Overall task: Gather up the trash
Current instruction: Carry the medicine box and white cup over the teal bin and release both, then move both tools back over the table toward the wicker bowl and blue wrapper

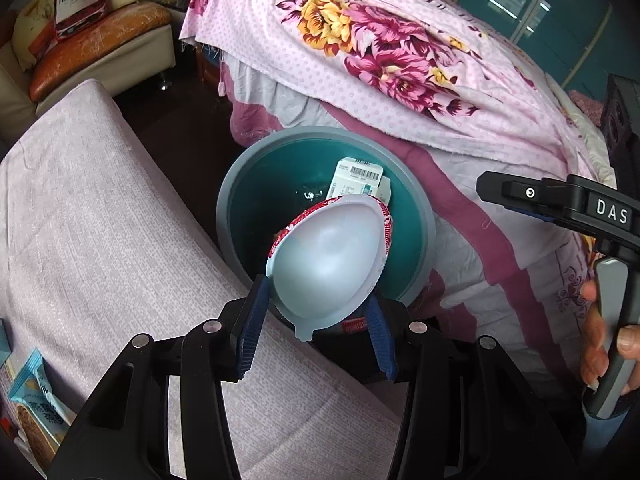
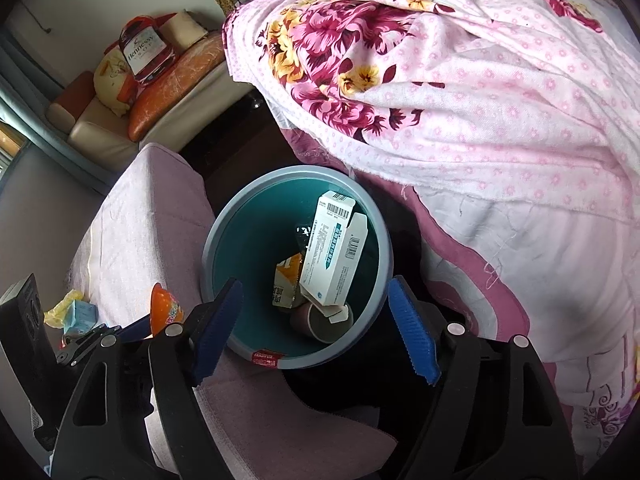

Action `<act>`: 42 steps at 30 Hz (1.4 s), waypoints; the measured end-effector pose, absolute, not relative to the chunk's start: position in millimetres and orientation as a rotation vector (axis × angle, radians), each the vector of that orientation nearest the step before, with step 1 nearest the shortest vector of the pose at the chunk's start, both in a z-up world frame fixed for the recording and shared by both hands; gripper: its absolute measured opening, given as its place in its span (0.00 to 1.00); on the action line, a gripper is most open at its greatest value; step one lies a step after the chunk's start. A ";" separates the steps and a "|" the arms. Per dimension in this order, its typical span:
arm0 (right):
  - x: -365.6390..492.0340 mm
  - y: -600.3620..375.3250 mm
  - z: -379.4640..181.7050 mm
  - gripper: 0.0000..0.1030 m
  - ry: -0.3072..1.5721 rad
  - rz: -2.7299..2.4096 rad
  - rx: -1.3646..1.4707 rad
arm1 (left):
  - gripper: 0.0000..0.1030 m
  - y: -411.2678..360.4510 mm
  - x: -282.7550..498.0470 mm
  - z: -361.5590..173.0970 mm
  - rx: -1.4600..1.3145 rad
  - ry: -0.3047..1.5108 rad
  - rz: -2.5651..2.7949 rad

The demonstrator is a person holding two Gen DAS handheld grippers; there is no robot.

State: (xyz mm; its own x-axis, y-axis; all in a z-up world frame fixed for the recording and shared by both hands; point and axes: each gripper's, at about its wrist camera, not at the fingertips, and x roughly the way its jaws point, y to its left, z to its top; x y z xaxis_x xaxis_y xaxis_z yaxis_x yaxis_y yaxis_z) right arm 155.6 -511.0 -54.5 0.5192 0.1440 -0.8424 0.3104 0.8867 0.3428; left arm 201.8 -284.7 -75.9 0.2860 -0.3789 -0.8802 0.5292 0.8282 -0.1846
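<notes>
A grey trash bin (image 1: 424, 220) with a teal inside stands on the floor between a covered bench and a bed. My left gripper (image 1: 316, 292) is shut on an egg-shaped plastic half-shell (image 1: 328, 260), white inside with a red printed rim, tilted over the bin's near edge. In the right wrist view the shell's orange outside (image 2: 164, 308) shows at the lower left. My right gripper (image 2: 314, 284) hangs open over the bin (image 2: 212, 248) with nothing between its blue pads. Inside lie a white carton (image 2: 332, 256), a small orange carton (image 2: 286, 280) and a brown cup (image 2: 320, 322).
The pale pink covered bench (image 1: 100, 240) runs along the left, with a blue snack packet (image 1: 36, 392) near its corner. A floral bedspread (image 1: 400, 60) drapes down right of the bin. A blue box and yellow wrapper (image 2: 80, 312) lie on the bench. A sofa (image 1: 120, 52) stands behind.
</notes>
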 end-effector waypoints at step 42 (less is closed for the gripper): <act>151.1 -436.7 -29.4 0.80 1.089 -0.054 0.388 | 0.86 -173.5 162.4 -35.6 -0.019 1.050 -0.476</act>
